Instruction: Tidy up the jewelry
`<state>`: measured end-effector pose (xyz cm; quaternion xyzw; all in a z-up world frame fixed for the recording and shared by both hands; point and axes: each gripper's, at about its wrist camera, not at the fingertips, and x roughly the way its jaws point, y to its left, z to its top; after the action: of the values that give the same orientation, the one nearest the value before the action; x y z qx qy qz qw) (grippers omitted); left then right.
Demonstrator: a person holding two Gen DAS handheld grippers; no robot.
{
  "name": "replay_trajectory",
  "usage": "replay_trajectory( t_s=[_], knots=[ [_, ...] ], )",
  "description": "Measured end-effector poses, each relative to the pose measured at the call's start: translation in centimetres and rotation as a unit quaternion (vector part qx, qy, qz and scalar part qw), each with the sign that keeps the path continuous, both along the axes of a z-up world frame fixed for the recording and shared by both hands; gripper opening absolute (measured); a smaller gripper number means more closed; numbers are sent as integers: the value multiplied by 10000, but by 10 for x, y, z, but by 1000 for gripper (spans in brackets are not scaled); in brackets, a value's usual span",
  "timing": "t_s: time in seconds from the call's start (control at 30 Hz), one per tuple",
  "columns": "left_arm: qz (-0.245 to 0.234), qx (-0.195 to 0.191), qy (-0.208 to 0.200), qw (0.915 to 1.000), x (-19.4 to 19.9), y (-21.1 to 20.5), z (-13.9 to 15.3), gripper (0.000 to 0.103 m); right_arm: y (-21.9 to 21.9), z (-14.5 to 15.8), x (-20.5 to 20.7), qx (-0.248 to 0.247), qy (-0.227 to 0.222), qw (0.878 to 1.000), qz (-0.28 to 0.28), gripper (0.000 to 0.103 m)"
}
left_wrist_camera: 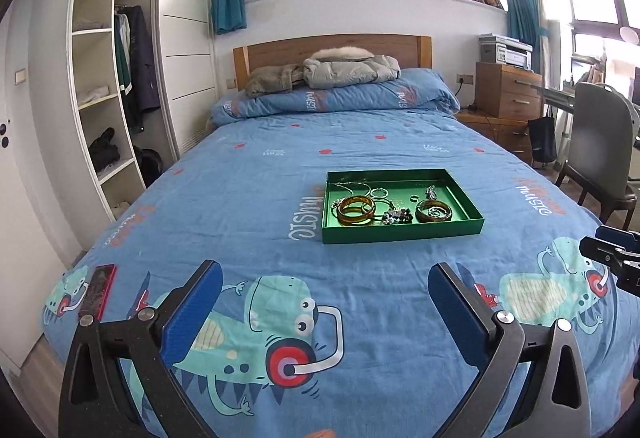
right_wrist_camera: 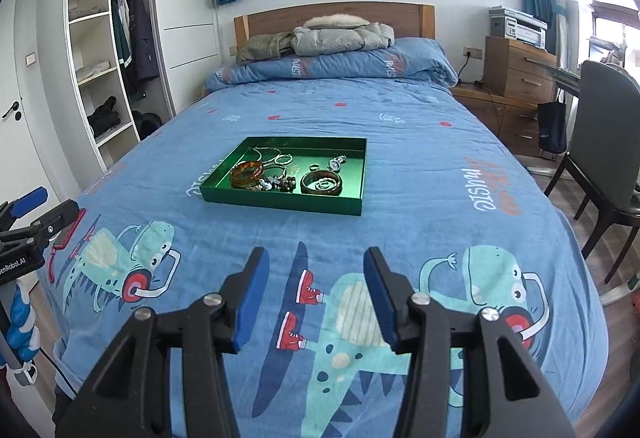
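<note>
A green tray (left_wrist_camera: 400, 232) (right_wrist_camera: 280, 204) lies in the middle of the blue bedspread. Jumbled in it are amber bangles (left_wrist_camera: 356, 212) (right_wrist_camera: 246, 174), a darker bangle (left_wrist_camera: 434, 212) (right_wrist_camera: 321, 184), a beaded bracelet (left_wrist_camera: 398, 216) (right_wrist_camera: 276, 183), thin chains (left_wrist_camera: 352, 186), a small ring (left_wrist_camera: 415, 198) and a watch (right_wrist_camera: 337, 162). My left gripper (left_wrist_camera: 326, 272) hovers over the foot of the bed, short of the tray, wide open and empty. My right gripper (right_wrist_camera: 315, 254) is also short of the tray, partly open with nothing between its blue pads.
A flat red case (left_wrist_camera: 98, 290) (right_wrist_camera: 68, 230) lies at the bed's near left corner. A folded duvet (left_wrist_camera: 340, 100) with jackets is at the headboard. An open wardrobe (left_wrist_camera: 108, 78) stands left; a grey chair (left_wrist_camera: 600, 142) and wooden drawers (left_wrist_camera: 508, 90) stand right.
</note>
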<state>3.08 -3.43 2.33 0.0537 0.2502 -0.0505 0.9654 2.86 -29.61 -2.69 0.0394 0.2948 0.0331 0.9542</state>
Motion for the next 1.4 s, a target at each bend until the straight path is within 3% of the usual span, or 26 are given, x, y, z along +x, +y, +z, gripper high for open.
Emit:
replay_trajectory(
  t_s=[0.13, 0.2, 0.47, 1.4],
  knots=[
    [11, 17, -58, 10000, -9, 1, 0, 102, -4, 0, -9, 11, -32, 9999, -97, 49],
    [13, 10, -77, 10000, -13, 1, 2, 102, -5, 2, -13, -1, -79, 9999, -143, 59],
    [44, -39, -131, 9999, -21, 3, 4, 103, -13, 3, -24, 52, -272, 9991, -319, 69],
    [74, -52, 56, 9999, -22, 7, -9, 103, -19, -10, -26, -50, -238, 9981, -566, 70]
  ],
)
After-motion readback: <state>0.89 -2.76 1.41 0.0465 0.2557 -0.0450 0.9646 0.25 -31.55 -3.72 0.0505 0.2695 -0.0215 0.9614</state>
